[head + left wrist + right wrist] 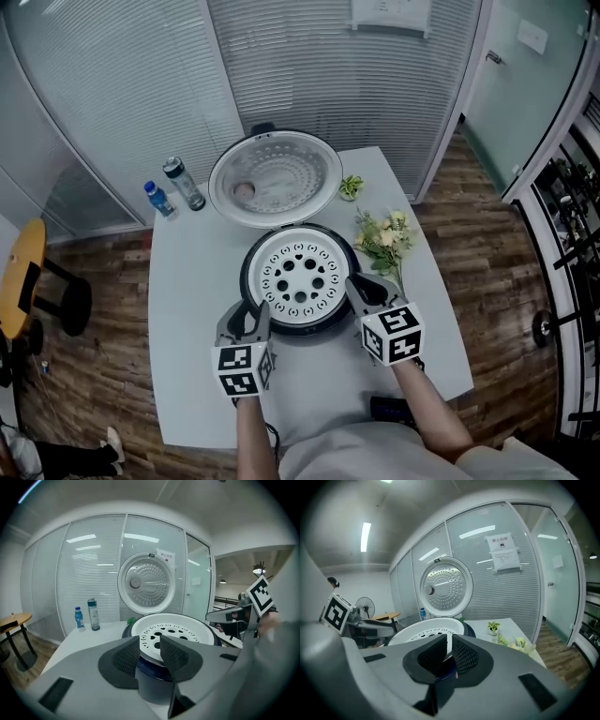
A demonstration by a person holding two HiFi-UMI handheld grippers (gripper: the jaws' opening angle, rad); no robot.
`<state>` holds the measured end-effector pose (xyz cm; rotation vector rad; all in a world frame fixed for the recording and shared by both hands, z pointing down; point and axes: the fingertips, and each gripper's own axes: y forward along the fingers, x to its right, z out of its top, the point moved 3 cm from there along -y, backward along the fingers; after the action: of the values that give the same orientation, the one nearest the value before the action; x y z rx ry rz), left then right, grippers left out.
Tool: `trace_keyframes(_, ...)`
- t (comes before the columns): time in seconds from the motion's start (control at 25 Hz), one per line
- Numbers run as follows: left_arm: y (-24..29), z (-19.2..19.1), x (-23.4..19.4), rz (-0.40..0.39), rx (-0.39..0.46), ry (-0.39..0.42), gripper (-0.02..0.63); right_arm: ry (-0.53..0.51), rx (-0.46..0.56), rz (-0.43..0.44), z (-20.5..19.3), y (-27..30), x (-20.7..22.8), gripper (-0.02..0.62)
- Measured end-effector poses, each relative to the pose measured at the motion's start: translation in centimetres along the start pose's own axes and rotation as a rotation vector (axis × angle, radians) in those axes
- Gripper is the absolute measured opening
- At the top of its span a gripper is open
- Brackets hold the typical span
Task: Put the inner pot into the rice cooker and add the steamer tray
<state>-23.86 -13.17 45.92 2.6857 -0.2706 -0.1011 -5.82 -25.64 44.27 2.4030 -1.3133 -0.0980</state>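
The rice cooker stands mid-table with its lid hinged up behind it. The white perforated steamer tray lies flat in its mouth and covers whatever is underneath, so no inner pot shows. My left gripper is at the tray's front-left edge. In the left gripper view it is open, and the tray rim shows in the gap, untouched by the pads. My right gripper is at the front-right edge. In the right gripper view its jaws are nearly together, pinching the tray rim.
Two bottles, a blue one and a clear one, stand at the table's back left. A small potted plant and a bunch of flowers lie right of the cooker. A yellow stool is on the floor at left.
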Motion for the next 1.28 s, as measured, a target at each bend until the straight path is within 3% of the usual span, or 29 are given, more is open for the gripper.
trace_keyframes(0.16,-1.5,0.1,1.3,-0.019,0.03,-0.02,0.086,0.07,0.046,0.08,-0.2,-2.1,-1.1,0.023)
trace_keyframes(0.44,-4.7,-0.3,3.8,-0.061,0.07,-0.012,0.015,0.093,0.105,0.081,-0.6,-6.0,-1.6,0.018)
trace_keyframes(0.64,-6.9,0.3,4.7,-0.112,0.142,-0.076,0.011,0.055,0.115,0.042,-0.6,-7.8,-1.6,0.017)
trace_keyframes(0.84,-8.1,0.3,6.0,-0.127,0.155,-0.032,0.011,0.055,0.106,0.047,-1.2,-9.0,-1.9,0.017)
trace_keyframes(1.28,-9.0,0.3,6.7,-0.148,0.164,-0.046,0.011,0.029,0.095,0.042,-1.3,-10.2,-2.4,0.015)
